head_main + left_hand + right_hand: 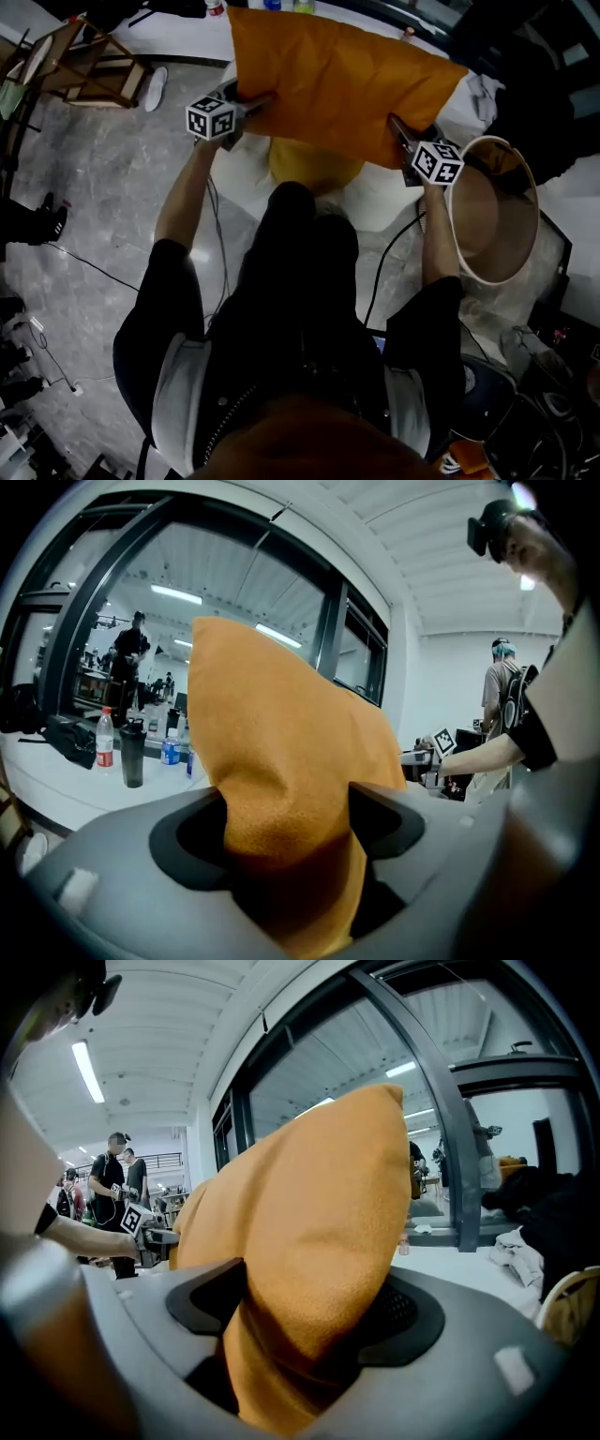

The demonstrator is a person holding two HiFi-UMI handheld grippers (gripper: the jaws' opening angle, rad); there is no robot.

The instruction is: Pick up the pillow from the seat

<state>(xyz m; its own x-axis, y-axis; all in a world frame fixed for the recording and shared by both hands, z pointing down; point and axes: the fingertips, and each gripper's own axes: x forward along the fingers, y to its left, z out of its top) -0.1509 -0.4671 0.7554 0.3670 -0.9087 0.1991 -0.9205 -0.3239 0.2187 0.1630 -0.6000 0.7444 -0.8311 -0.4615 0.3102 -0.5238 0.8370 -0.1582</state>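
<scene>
Above the pale seat (386, 204), the orange pillow (342, 80) hangs in the air, stretched between the two tools and clear of the yellow cushion (314, 167) that lies on the seat beneath it. The left gripper (262, 98) is clamped on the pillow's left end. Its own view shows orange fabric bunched and pinched between the jaws (286, 822). The right gripper (396, 127) bites the opposite lower corner in the same way, with the stuffing bulging out past its jaws (300, 1312).

The pickup looks nearly done, and what remains is to carry it cleanly. Both bites are on soft, squashy corners, so the grip probably depends on steady pressure. I would keep both clamps firm, raise the two ends evenly, and avoid pulling them apart, since that could drag the fabric out of one bite. The pillow's far edge sits near the white tabletop (56, 785), where a bottle (105, 738) and a dark flask (132, 752) stand, so it is best kept back from there.

Grey marbled floor (103, 187) surrounds the seat, with cables trailing across it. A wooden rack (89, 56) stands at the far left and a round pale-rimmed basket (536, 202) is close on the right. Large dark-framed windows and a few people fill the background.
</scene>
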